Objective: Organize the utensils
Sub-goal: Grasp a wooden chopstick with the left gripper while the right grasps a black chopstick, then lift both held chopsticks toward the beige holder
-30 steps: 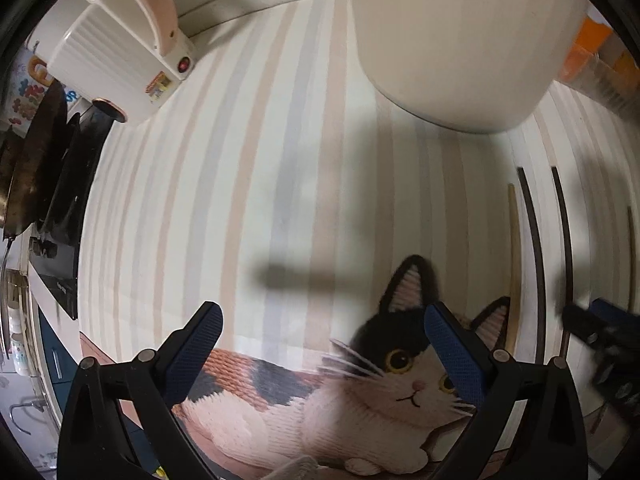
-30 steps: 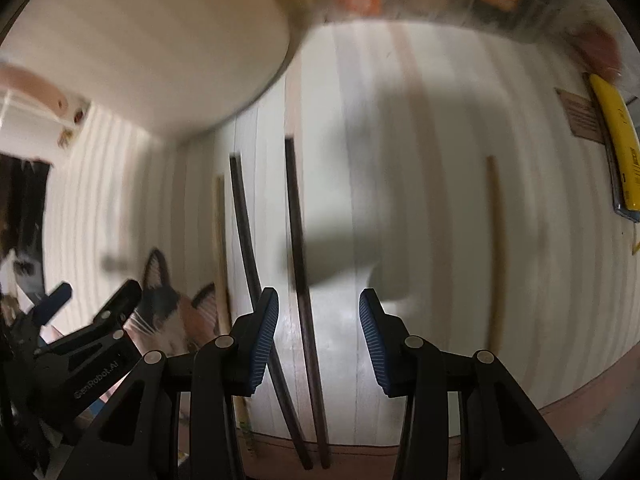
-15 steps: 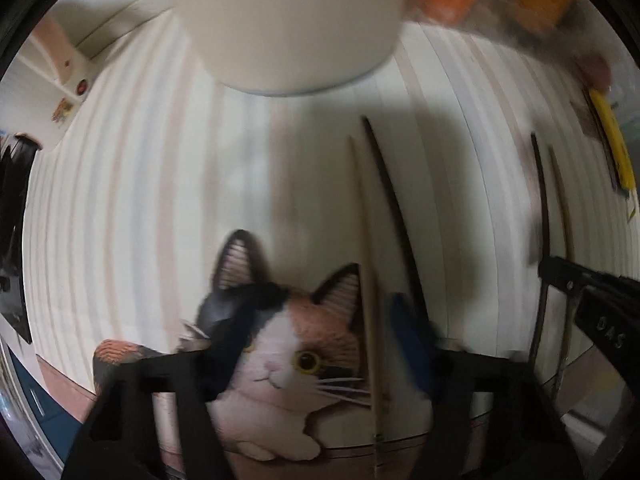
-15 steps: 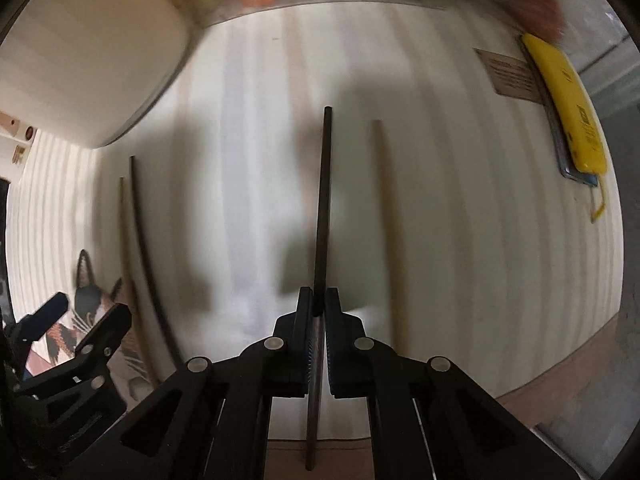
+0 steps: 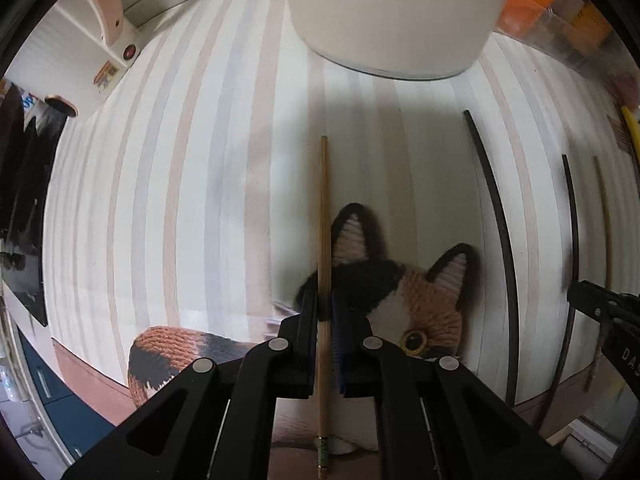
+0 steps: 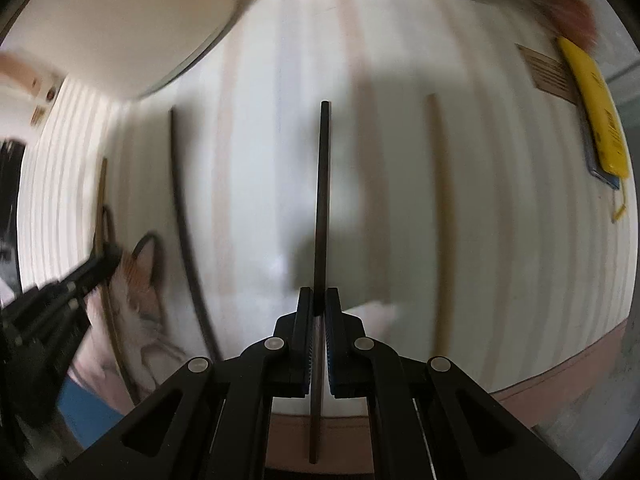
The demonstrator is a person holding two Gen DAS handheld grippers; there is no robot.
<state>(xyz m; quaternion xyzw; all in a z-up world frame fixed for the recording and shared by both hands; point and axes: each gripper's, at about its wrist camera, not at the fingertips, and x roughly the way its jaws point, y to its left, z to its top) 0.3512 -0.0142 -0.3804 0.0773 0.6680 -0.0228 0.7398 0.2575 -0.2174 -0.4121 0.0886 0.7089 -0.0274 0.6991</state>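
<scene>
My left gripper (image 5: 323, 300) is shut on a light wooden chopstick (image 5: 324, 216) that points ahead toward the big cream container (image 5: 392, 12). My right gripper (image 6: 319, 296) is shut on a dark chopstick (image 6: 323, 184), also pointing ahead. A second dark chopstick (image 5: 498, 236) lies on the striped cloth between the grippers; it also shows in the right wrist view (image 6: 182, 208). Another light chopstick (image 6: 440, 208) lies to the right of my right gripper. The left gripper shows at the left of the right wrist view (image 6: 102, 260).
A knitted cat mat (image 5: 404, 292) lies under the left gripper. A white and pink appliance (image 5: 80, 32) stands at the far left. A yellow flat object (image 6: 596, 108) lies at the right. A clear box with orange items (image 5: 560, 8) stands behind the container.
Both grippers have closed: the left on the light chopstick, the right on the dark one a half second earlier. The left gripper swung right over the cat mat.
</scene>
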